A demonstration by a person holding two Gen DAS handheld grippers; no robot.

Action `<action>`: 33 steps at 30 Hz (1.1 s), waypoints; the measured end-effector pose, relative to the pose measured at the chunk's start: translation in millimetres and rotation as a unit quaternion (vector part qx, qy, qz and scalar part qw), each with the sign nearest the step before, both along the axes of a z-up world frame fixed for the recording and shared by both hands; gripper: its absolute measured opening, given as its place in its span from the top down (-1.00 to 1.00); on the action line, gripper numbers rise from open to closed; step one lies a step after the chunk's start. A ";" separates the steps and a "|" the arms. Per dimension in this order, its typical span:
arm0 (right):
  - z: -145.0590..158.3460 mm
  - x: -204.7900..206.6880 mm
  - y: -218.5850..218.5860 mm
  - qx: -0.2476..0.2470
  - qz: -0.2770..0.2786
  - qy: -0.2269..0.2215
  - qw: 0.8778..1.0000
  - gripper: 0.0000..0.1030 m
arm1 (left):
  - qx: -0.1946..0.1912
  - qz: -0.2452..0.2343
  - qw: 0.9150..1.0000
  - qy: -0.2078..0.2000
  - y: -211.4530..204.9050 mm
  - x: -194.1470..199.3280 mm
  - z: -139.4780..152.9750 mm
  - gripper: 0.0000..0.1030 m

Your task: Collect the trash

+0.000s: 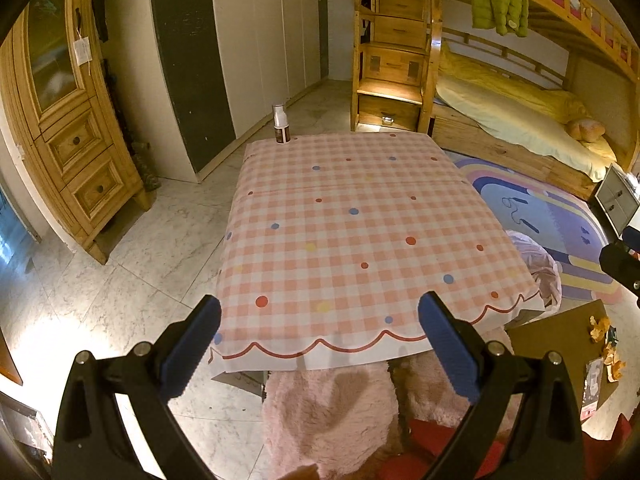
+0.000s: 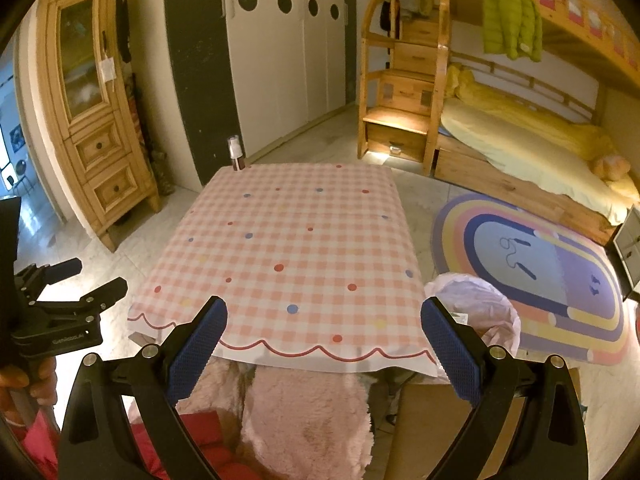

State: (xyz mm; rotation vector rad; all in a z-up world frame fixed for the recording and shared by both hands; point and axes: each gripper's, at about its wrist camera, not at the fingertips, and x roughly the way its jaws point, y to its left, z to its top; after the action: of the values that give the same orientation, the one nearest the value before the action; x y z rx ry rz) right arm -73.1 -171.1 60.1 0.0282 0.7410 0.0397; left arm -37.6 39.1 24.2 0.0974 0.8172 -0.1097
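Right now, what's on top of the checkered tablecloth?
Only a small bottle stands on the checkered tablecloth, at its far left corner. The rest of the cloth looks bare. What lies under the cloth is covered.

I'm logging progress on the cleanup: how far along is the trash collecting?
Table holds only a bottle at its far corner. Nothing in hand: left hand-held gripper and right hand-held gripper are open. Left to collect: peels on the cardboard, beside the lined bin.
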 end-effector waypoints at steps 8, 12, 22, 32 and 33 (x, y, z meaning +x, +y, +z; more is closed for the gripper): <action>-0.8 1.7 0.7 -0.001 0.000 0.002 1.000 -0.87 | 0.001 0.000 1.000 0.000 -0.1 0.0 0.6 -0.86; -1.6 2.6 1.2 -0.001 0.002 0.003 1.000 -0.87 | 0.001 0.001 1.000 0.000 0.2 -0.2 1.0 -0.86; -2.0 2.3 2.2 -0.002 0.003 0.003 1.000 -0.87 | 0.001 0.001 1.000 0.000 0.5 0.5 1.3 -0.86; -1.8 2.6 3.0 -0.003 0.004 0.003 1.000 -0.87 | 0.002 0.002 1.000 0.000 -0.1 0.2 1.5 -0.86; -2.2 2.8 3.1 -0.002 0.004 0.003 1.000 -0.87 | 0.002 0.002 1.000 0.000 -0.1 0.3 1.5 -0.86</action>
State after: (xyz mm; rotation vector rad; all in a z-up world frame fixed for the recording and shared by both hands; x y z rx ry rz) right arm -70.3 -168.0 57.9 0.0212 0.7476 0.0459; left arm -37.4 39.0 25.6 0.0993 0.8181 -0.1053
